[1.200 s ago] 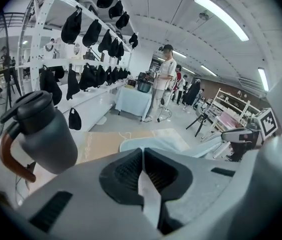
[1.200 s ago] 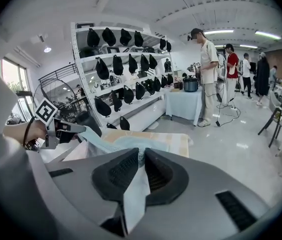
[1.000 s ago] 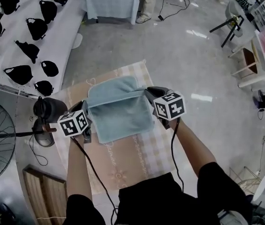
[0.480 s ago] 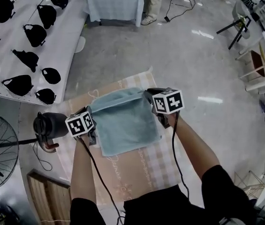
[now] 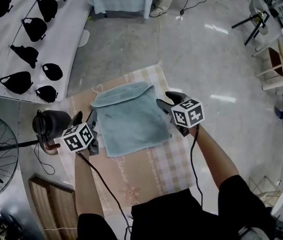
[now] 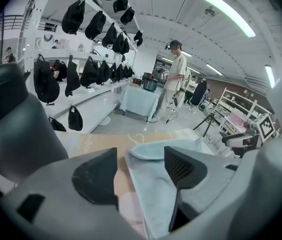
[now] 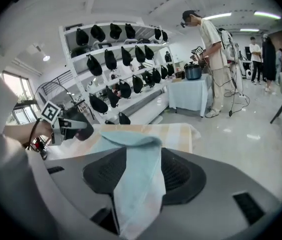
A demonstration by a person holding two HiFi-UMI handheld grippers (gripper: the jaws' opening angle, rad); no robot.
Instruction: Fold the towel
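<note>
Head view first: the light blue terry towel [image 5: 128,118] is lying already folded over on the beige and pink checked tablecloth [image 5: 131,184], pretty much in the middle between both tools. Right gripper [image 5: 167,100] sits at the towel's right edge, and its own view shows the jaws pinched onto a raised bit of the fabric, which runs right down between the pads. Left gripper [image 5: 84,120] is at the left edge with its jaws spread, the towel's edge lying loose on the cloth between them. A black kettle [image 5: 51,123] stands just left of it.
</note>
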